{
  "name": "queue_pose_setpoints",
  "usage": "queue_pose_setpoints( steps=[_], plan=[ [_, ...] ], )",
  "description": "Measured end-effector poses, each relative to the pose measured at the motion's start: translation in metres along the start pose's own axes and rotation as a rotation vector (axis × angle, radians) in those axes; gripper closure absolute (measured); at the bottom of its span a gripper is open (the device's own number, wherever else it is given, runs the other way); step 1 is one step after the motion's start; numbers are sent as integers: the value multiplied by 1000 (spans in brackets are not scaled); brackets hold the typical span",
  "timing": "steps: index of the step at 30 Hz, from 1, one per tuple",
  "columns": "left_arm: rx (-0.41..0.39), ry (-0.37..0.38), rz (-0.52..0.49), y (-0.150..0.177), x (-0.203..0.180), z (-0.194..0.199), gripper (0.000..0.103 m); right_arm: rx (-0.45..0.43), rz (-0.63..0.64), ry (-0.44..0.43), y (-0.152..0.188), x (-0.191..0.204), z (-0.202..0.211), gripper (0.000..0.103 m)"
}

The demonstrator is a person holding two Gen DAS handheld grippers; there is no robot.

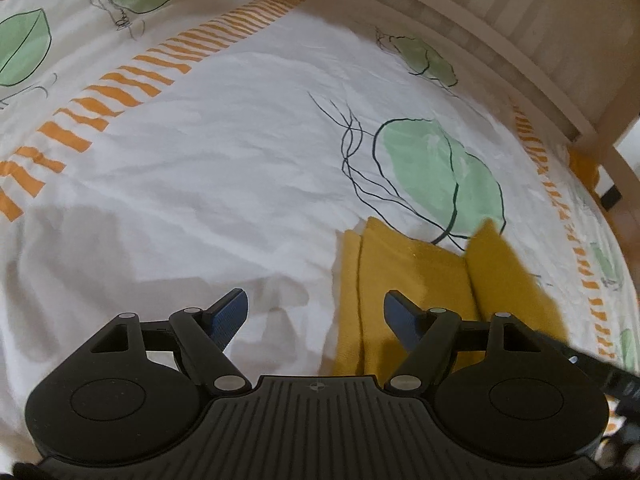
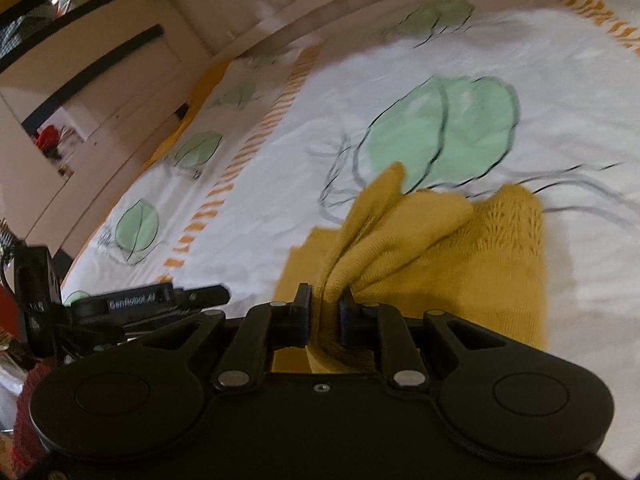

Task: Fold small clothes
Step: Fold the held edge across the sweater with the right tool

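A mustard-yellow knit garment lies on the white bedspread at the lower right of the left wrist view, with one part lifted at its right side. My left gripper is open and empty, hovering over the garment's left edge. In the right wrist view my right gripper is shut on a bunched fold of the yellow garment and holds it lifted above the rest, which lies flat on the bed. The left gripper's body shows at the left of that view.
The white bedspread has green leaf prints and orange striped bands. A pale wooden bed frame runs along the far right edge. A wardrobe with dark handles stands beyond the bed.
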State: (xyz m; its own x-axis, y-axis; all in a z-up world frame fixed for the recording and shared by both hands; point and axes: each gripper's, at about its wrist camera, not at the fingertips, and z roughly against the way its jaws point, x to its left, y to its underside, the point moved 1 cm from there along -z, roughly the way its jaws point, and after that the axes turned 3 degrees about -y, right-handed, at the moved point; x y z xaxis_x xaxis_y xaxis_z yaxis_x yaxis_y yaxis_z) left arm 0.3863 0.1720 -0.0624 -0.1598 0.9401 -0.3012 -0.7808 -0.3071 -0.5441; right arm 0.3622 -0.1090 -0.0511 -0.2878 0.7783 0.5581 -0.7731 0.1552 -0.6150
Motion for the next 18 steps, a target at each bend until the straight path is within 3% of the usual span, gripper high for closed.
queue_pose_setpoints(
  steps=[4,11,12,18],
  plan=[
    [-2,9,26,-2,5,1,29,19,17,-14,10,17,-16,81],
    [2,14,38,-3,8,1,29,54,139,40,26,45,-39,83],
    [3,14,37,-3,9,1,29,58,144,39,27,47,-42,88],
    [7,5,36,-3,11,-2,29,78,171,-35,38,67,-55,87]
  ],
)
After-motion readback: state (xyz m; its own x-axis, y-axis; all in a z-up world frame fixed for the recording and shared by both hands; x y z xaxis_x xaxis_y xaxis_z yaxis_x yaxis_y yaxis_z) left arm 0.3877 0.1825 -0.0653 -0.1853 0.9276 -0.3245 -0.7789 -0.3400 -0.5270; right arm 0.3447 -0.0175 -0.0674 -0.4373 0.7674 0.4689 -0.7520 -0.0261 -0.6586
